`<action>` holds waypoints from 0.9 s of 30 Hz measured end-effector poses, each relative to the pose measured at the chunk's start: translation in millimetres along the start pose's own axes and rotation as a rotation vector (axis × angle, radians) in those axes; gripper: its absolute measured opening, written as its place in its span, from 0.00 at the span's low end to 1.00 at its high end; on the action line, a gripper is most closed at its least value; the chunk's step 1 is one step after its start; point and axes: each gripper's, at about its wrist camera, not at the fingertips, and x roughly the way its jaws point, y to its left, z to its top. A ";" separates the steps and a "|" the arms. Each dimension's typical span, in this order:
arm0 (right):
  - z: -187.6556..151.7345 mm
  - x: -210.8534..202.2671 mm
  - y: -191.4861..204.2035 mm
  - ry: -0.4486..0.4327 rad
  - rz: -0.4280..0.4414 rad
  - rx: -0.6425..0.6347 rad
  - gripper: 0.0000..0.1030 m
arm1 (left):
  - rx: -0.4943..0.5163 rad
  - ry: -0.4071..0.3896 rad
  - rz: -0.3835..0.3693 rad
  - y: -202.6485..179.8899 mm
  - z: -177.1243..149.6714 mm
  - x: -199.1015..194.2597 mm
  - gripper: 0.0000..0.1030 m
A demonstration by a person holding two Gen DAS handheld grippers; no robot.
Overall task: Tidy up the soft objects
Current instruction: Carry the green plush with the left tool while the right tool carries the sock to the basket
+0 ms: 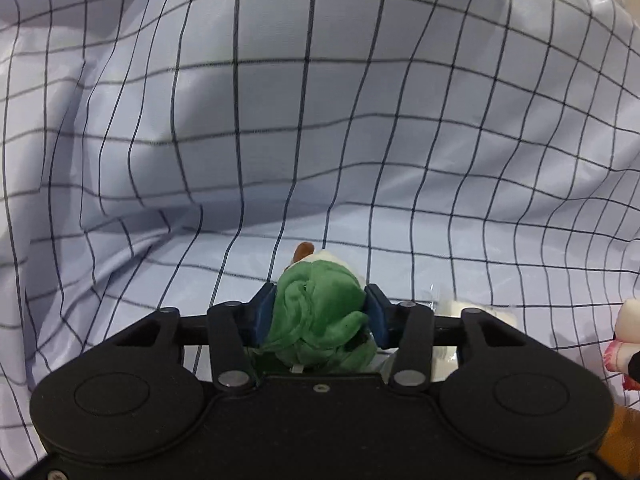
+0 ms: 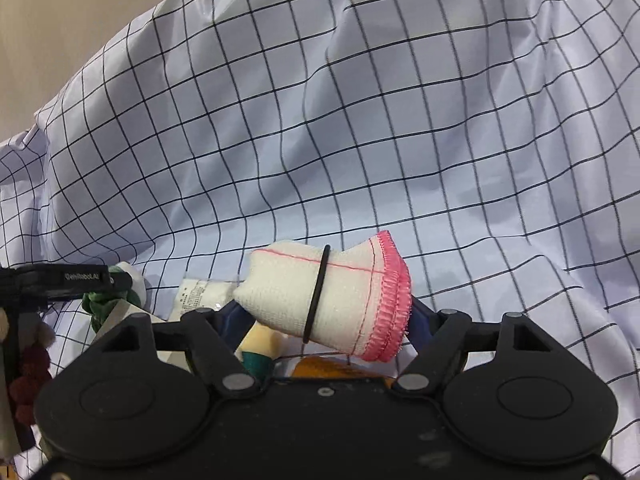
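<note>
My left gripper [image 1: 320, 304] is shut on a green plush toy [image 1: 316, 312] with a white part and a brown tip, held over the checked cloth [image 1: 320, 120]. My right gripper [image 2: 324, 316] is shut on a rolled white cloth bundle [image 2: 328, 300] with pink stitched edges and a black rubber band around it. The left gripper [image 2: 60, 280] with its green toy [image 2: 100, 304] shows at the left edge of the right wrist view. The bundle's pink edge [image 1: 624, 344] shows at the right edge of the left wrist view.
A pale blue checked cloth [image 2: 360, 120] rises in folds ahead in both views. A white packet with print [image 2: 200, 292] lies on it. A cream and green soft item [image 2: 256, 348] and an orange object [image 2: 332, 368] lie under my right gripper. Dark red pompoms [image 2: 28, 376] hang at left.
</note>
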 end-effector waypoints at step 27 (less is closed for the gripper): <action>-55.7 -95.1 -125.6 -0.022 -0.209 0.154 0.74 | 0.412 -0.017 -0.391 -267.5 -35.5 -71.0 0.44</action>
